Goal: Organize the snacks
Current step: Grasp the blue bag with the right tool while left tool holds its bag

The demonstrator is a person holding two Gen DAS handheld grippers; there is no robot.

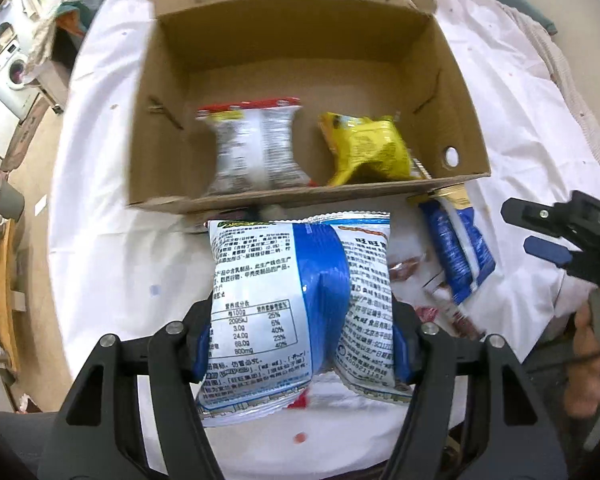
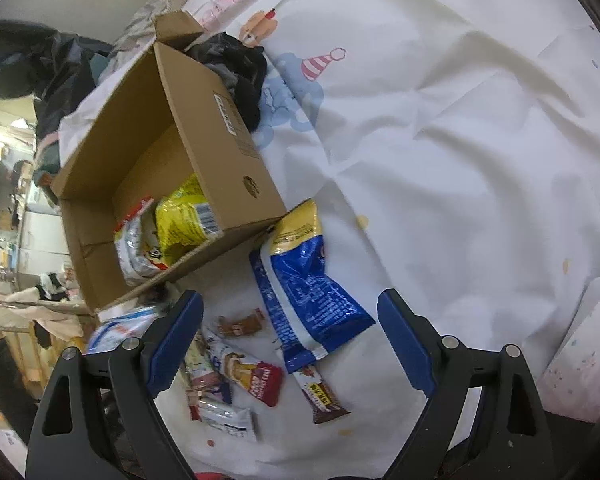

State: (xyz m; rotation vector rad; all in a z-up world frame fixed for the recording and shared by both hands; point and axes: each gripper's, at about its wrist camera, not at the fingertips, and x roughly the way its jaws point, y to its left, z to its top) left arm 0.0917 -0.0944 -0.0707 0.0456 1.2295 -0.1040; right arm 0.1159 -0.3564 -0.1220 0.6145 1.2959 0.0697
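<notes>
**Left gripper clamped on a blue-and-white snack bag**

The left gripper [image 1: 302, 344] was closed on a blue-and-white snack bag [image 1: 296, 292], its blue pads pressing both sides, the bag held just in front of the cardboard box [image 1: 300, 196]. The box sat on a white sheet [image 2: 440, 160] spread over a bed. Inside it, against the near wall, lay a red-and-white packet [image 1: 254, 148] and a yellow packet [image 1: 366, 148] side by side. The right gripper [image 2: 290, 340] stood open, nothing between its jaws, above loose snacks on the sheet: a blue and yellow bag [image 2: 304, 288] touching the box's near corner, a red snack bar [image 2: 252, 376] and a brown bar [image 2: 322, 396] beside it.
</notes>
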